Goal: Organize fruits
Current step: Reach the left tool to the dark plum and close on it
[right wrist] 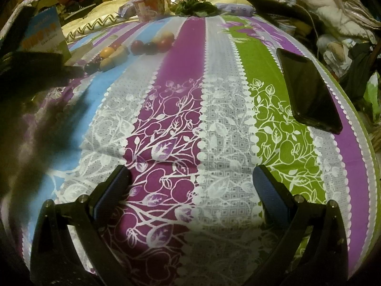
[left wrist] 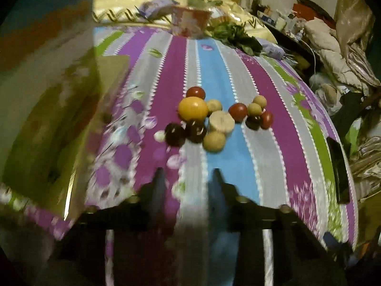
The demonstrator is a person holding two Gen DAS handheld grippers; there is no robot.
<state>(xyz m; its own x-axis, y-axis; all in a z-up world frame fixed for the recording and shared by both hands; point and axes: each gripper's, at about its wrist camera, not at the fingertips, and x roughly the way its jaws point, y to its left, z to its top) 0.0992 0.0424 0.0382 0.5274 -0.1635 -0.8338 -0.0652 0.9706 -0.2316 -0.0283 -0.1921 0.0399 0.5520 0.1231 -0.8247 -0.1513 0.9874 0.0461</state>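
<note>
Looks like the very start here, nothing's been picked yet. The loose pile of small round fruits (left wrist: 214, 119) is heaped on the striped purple, blue and grey bedsheet (left wrist: 273, 143), mid-bed, a bit ahead of the left tool (left wrist: 189, 174). That tool is blurred by motion, with a gap seen between its tips and nothing held in it. The right tool (right wrist: 190, 171) is spread wide over bare sheet, well apart from the fruit, which shows up far off to its left.

In the pile: one round orange-yellow fruit (left wrist: 193, 109), several glossy red ones, a few dark purple ones, some pale tan ones, and a pale, ribbed chunk (left wrist: 221, 121) that can't be identified. They're touching each other, so a clean pick of one at the edge is probably called for next, likely the near tan one (left wrist: 214, 141). A flat black phone (right wrist: 309, 88) is lying near the right edge of the bed.
</note>
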